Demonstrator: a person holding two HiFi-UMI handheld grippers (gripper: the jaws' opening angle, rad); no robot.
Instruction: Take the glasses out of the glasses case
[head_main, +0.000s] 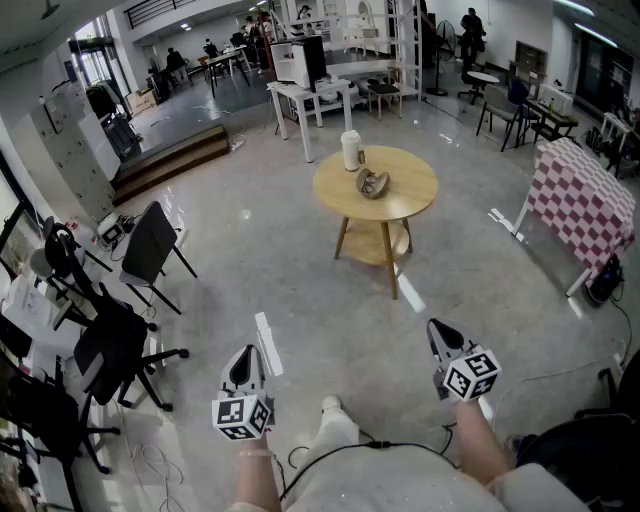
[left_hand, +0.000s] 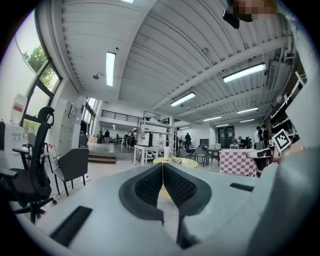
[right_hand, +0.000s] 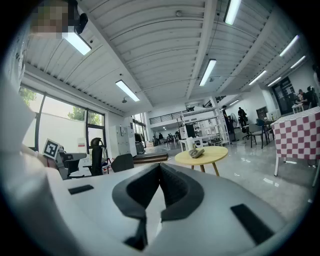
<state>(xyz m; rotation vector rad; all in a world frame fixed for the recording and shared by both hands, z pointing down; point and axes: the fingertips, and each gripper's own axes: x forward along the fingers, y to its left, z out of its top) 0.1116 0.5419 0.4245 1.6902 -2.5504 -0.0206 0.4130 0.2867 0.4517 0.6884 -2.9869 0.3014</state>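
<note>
A brownish glasses case (head_main: 372, 184) lies on a round yellow table (head_main: 400, 205) some way ahead, beside a white jug (head_main: 351, 150). The case (right_hand: 197, 153) and the table (right_hand: 212, 156) also show small in the right gripper view. From the left gripper view only a strip of the table (left_hand: 187, 162) shows past the jaws. Both grippers are held level near my body, far from the table. My left gripper (head_main: 243, 359) and my right gripper (head_main: 436, 329) are shut with nothing between the jaws.
Black office chairs (head_main: 110, 345) and a folding chair (head_main: 150, 243) stand at the left. A checkered board (head_main: 580, 205) leans at the right. White tables (head_main: 310, 100) and people stand far back. Open grey floor lies between me and the yellow table.
</note>
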